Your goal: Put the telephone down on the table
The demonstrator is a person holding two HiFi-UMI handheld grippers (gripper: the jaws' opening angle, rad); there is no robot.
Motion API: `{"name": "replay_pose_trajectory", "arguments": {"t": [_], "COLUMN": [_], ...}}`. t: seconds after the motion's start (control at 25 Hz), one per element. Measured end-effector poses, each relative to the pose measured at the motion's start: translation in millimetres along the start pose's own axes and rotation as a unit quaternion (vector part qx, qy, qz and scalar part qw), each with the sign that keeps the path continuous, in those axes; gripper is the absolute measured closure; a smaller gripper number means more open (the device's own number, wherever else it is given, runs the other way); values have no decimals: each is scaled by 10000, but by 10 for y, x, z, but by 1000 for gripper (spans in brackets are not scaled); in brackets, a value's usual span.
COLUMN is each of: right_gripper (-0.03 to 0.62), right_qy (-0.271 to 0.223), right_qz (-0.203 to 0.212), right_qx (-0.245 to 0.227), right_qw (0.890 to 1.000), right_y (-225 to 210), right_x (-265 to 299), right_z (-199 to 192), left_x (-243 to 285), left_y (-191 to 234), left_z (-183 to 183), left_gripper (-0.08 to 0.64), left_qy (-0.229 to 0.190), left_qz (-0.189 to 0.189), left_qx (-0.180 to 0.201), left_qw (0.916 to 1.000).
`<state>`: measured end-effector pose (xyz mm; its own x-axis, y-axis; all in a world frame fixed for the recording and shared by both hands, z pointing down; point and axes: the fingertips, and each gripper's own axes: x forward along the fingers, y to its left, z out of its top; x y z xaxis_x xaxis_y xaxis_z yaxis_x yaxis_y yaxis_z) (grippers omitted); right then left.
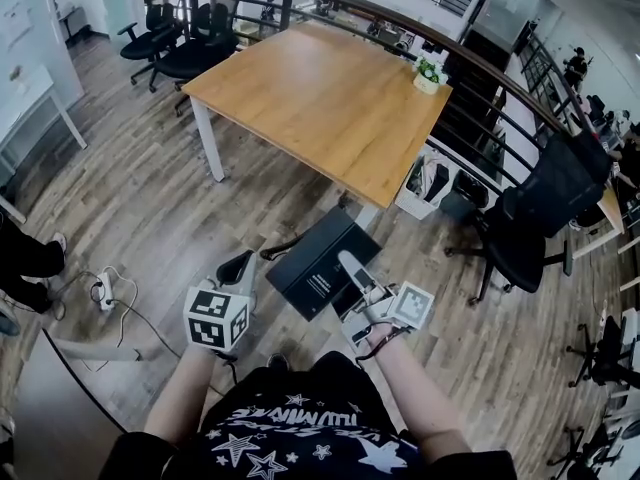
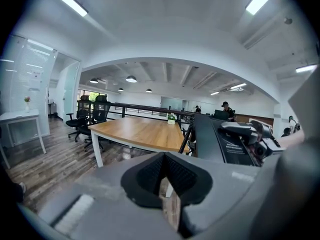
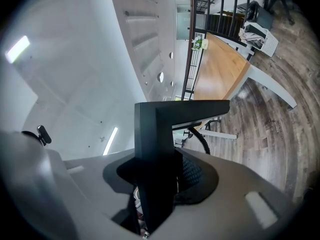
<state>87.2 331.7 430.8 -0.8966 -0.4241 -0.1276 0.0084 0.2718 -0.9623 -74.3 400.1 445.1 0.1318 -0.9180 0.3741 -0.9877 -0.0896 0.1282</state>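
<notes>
While the right gripper [image 1: 350, 265] clamped its jaws on one edge of the telephone [image 1: 320, 261], the black, flat-sided unit hung in the air in front of the person, above the wooden floor [image 1: 150, 208] and not yet on the table [image 1: 330, 108]. Seen from the head camera, the telephone lay just to the left of that gripper's fingertips, its broad face tilted upward. Its long axis ran from the near left to the far right, and the far end pointed toward the table's near corner. In the right gripper view the telephone [image 3: 152, 134] rose straight out from between the pads as a dark slab, then bent off to the right. A black coiled cord [image 3: 200, 136] curled away just beyond the jaw on that side.

The left gripper [image 1: 238, 266] hovered just to the left of the telephone, apart from it. In its own view the left gripper [image 2: 164, 176] had its jaws together with nothing between them. The telephone [image 2: 217, 139] stood off to that gripper's right, with the right gripper [image 2: 250, 133] at its far side.

Ahead of both grippers stood the table, with a small potted plant [image 1: 430, 72] at its far right corner. Black office chairs [image 1: 165, 28] stood beyond the table's far left end.
</notes>
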Motion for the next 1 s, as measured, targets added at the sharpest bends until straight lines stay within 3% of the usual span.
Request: {"name": "replay_pose_trajectory", "arguments": {"t": [0.48,1.0], "right_gripper": [428,427], "right_qy": [-22,643], "right_qz": [-64,145], "right_qx": [110,231], "right_qw": [9999,9976], "right_y": [-272,-634], "right_x": [207,1068], "right_z": [298,1358], "left_x": [343,1452], "left_y": [95,237], "left_z": [-39,635], "left_gripper": [558,558], "left_qy": [190,95], "left_qz": [5,456], "left_qx": [-89,-119], "left_qw": [9998,9988]}}
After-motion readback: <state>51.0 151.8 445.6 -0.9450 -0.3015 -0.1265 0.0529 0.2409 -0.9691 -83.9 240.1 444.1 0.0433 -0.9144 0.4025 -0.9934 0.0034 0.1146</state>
